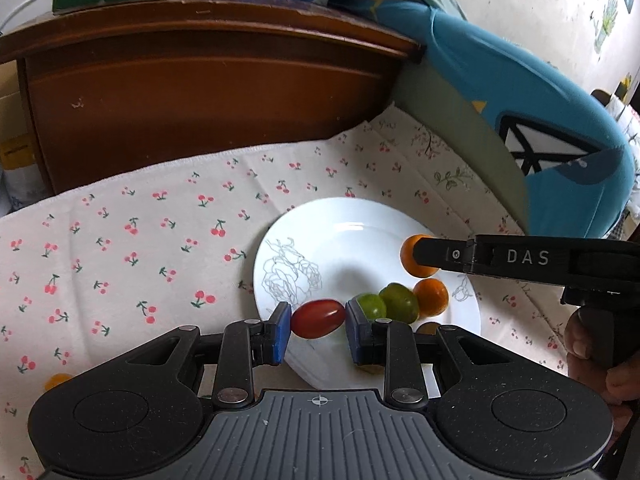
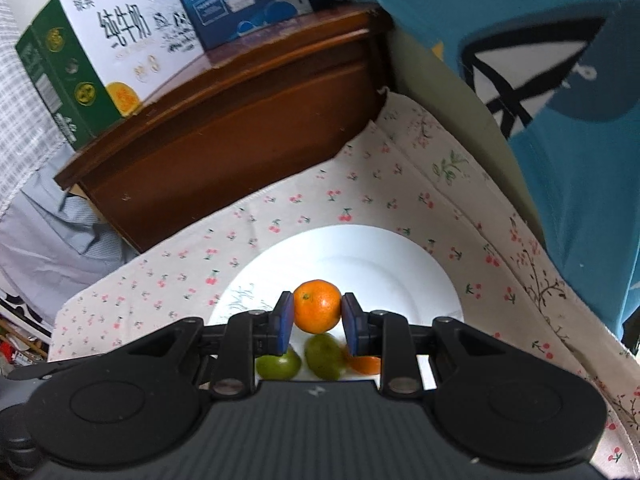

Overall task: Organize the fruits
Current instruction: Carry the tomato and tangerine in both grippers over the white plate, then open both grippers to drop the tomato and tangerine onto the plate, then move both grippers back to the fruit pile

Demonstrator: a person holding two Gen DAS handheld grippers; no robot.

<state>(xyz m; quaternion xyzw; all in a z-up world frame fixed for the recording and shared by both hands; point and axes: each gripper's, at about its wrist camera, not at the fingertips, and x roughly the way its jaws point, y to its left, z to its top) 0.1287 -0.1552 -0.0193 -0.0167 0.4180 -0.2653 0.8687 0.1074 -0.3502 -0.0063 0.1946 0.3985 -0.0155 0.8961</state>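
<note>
My left gripper (image 1: 318, 322) is shut on a red cherry tomato (image 1: 319, 319), held over the near rim of a white plate (image 1: 344, 220). My right gripper (image 2: 317, 312) is shut on a small orange (image 2: 317, 305) above the same plate (image 2: 360, 256); in the left wrist view that orange (image 1: 410, 254) shows at the tip of the right gripper's black arm. On the plate lie two green fruits (image 1: 399, 302) (image 1: 372, 305) and another orange (image 1: 431, 297). The right wrist view shows the green fruits (image 2: 325, 356) (image 2: 278, 365) and the orange (image 2: 366, 364) below my fingers.
The plate sits on a cherry-print cloth (image 1: 140, 232). A brown wooden headboard (image 1: 208, 92) with cartons (image 2: 100, 52) on top stands behind. A blue cushion (image 1: 520, 92) leans at the right. One orange fruit (image 1: 58, 380) lies on the cloth at the left. A hand (image 1: 588, 344) holds the right gripper.
</note>
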